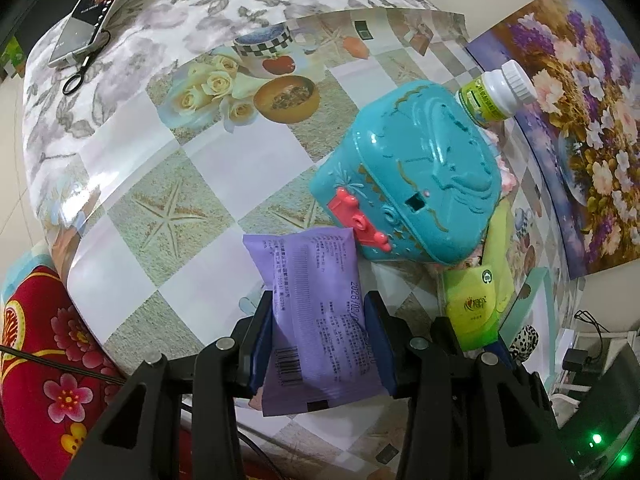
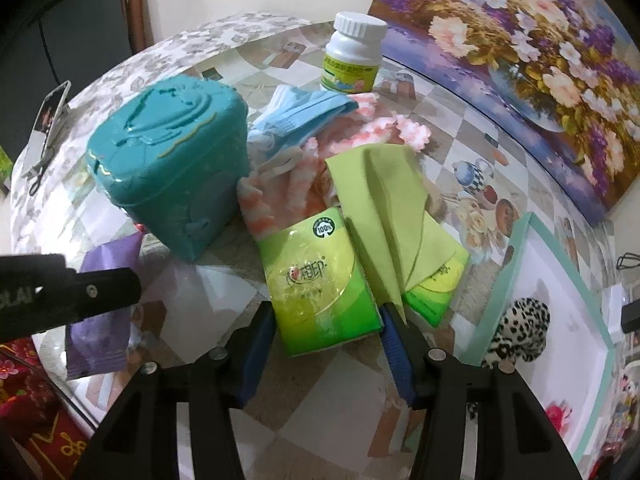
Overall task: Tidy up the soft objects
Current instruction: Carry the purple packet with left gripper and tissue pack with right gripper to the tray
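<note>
The left gripper (image 1: 320,340) is clamped on a flat purple plastic packet printed with a barcode (image 1: 316,320); both blue pads press its long edges, and it is held above the checked glossy tablecloth (image 1: 132,208). In the left wrist view, a teal moulded plastic case with a pink latch (image 1: 408,184) stands at two o'clock from the packet, just beside its top corner. A white-capped pill bottle with a yellow-green label (image 1: 496,92) rises behind the case, further along two o'clock. A smartphone (image 1: 96,4) lies far off at eleven o'clock, well apart from everything else.

The right gripper (image 2: 328,320) straddles a green plastic-wrapped tissue pack (image 2: 320,280) that rests on the table; its pads sit at the pack's two sides and seem to touch it, though whether they press firmly is hard to tell. In the right wrist view, a folded lime-green cloth (image 2: 380,208) lies at one o'clock from the pack, draped over a second green pack (image 2: 436,280) and reaching down beside the right finger. At twelve o'clock a heap of pink-and-white fluffy fabric (image 2: 304,176) crowds the pack's far edge, with pale blue face masks (image 2: 300,116) on top. The teal case stands at ten o'clock, near the heap. A mint-rimmed white tray (image 2: 560,300) at three o'clock holds a leopard-print plush item (image 2: 520,332).
</note>
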Motion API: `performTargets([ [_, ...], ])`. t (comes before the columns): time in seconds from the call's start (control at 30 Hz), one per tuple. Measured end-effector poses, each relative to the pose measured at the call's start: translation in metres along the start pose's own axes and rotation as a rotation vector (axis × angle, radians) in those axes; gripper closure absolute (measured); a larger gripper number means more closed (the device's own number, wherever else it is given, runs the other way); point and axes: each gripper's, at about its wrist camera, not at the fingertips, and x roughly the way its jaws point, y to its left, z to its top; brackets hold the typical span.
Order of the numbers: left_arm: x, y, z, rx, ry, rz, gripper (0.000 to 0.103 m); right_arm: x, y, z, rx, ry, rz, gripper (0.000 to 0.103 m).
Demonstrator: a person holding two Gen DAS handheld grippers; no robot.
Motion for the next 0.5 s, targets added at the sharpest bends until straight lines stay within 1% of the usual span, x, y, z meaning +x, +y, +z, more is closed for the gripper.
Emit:
performTargets([
  [0.37, -0.009, -0.008, -0.008, 0.025, -0.017, -0.019, 0.058, -0.037, -0.021, -0.009, 0.106, -0.063, 0.019, 0.049],
  [0.5, -0.012, -0.012, -0.008, 0.023, -0.018, -0.027, 0.058, -0.043, -0.026, -0.01, 0.127, -0.071, 0.024, 0.049],
])
